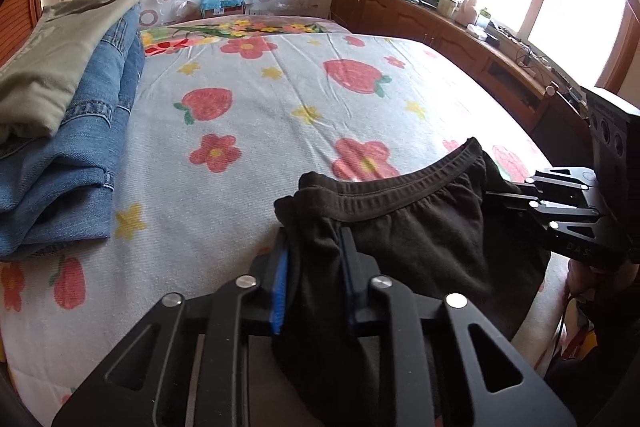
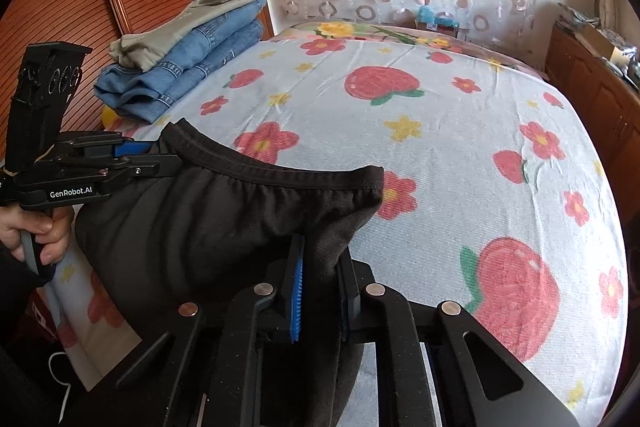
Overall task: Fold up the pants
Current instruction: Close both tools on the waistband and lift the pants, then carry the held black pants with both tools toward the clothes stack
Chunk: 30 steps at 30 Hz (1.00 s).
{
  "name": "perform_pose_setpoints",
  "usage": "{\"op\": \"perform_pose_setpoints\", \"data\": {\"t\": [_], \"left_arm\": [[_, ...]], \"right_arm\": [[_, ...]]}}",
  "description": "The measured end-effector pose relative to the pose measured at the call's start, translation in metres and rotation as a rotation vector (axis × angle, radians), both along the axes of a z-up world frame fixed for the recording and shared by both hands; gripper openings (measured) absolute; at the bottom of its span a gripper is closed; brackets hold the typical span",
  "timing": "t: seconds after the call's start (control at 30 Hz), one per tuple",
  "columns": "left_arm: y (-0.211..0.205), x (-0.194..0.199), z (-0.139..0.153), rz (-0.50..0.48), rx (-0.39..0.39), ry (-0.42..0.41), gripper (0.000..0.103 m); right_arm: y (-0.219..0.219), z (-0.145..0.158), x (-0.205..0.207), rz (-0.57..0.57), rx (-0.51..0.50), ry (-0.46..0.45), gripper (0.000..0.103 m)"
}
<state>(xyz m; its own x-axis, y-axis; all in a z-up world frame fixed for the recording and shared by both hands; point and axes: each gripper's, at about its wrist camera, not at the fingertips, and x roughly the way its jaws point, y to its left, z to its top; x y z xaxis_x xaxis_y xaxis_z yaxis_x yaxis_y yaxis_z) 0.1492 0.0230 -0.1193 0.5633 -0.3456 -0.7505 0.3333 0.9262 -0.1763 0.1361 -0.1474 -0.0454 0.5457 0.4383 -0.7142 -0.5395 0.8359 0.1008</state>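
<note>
Black pants [image 1: 420,227] with an elastic waistband hang over the near edge of the bed, held by the waistband's two corners. My left gripper [image 1: 314,251] is shut on the left corner. It also shows in the right wrist view [image 2: 160,153]. My right gripper [image 2: 324,259] is shut on the right corner of the pants [image 2: 224,219]. It also shows in the left wrist view [image 1: 492,197] at the right end of the waistband. The legs hang below, out of sight.
The bed [image 1: 280,99] has a white cover with strawberries and flowers. A stack of folded blue jeans [image 1: 80,155] with a grey-green garment [image 1: 52,55] on top lies at its left side. A wooden cabinet [image 1: 440,27] with clutter runs along the right under a window.
</note>
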Motion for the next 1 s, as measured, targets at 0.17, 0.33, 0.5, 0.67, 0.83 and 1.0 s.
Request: {"op": "perform_pose_setpoints", "data": {"t": [0.17,0.33,0.5,0.67,0.83,1.0], "left_arm": [[0.0,-0.004,0.006,0.008,-0.006,-0.019,0.018],[0.0,-0.01,0.019,0.005,-0.016,-0.062,0.015],[0.001,-0.019,0.039,0.012,-0.027,-0.123,0.015],[0.0,-0.025,0.062,0.013,-0.031,-0.187,0.014],[-0.003,-0.025,0.081,0.012,-0.032,-0.242,0.014],[-0.005,-0.027,0.099,0.01,-0.037,-0.295,0.014]], "right_arm": [[-0.002,0.004,-0.005,-0.008,0.012,-0.014,0.011],[-0.003,0.015,-0.016,-0.009,0.021,-0.051,0.01],[-0.004,0.027,-0.025,-0.013,0.024,-0.093,0.01],[-0.009,0.045,-0.034,-0.018,0.034,-0.148,0.01],[-0.011,0.062,-0.041,-0.019,0.035,-0.202,0.01],[-0.014,0.075,-0.046,-0.025,0.037,-0.244,0.01]]}}
